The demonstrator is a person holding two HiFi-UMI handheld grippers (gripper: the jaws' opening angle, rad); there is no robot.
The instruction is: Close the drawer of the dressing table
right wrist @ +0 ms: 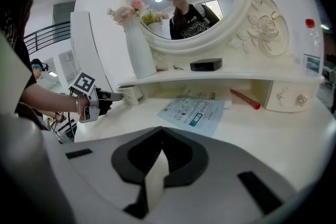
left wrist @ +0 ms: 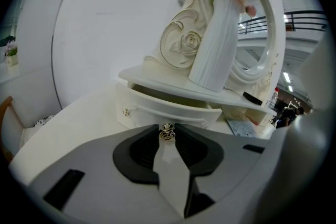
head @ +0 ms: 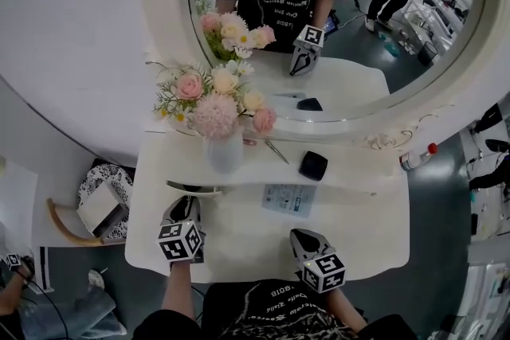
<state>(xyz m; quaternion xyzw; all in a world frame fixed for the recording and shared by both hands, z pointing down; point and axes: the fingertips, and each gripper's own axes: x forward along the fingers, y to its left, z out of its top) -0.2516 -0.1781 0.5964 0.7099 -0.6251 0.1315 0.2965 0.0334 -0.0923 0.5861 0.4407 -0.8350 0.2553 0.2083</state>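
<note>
The white dressing table has a small curved drawer under its left shelf, pulled partly out. In the head view the drawer shows as a dark gap below the vase. My left gripper is shut on the drawer's small brass knob, which sits between the tips. In the head view that gripper points at the drawer front. In the right gripper view, the left gripper touches the drawer. My right gripper hovers over the tabletop to the right, and its jaws are shut on nothing.
A white vase of flowers stands on the shelf above the drawer. A black compact lies on the shelf, a leaflet and a red pen on the tabletop. A bottle stands at the right, a chair at the left.
</note>
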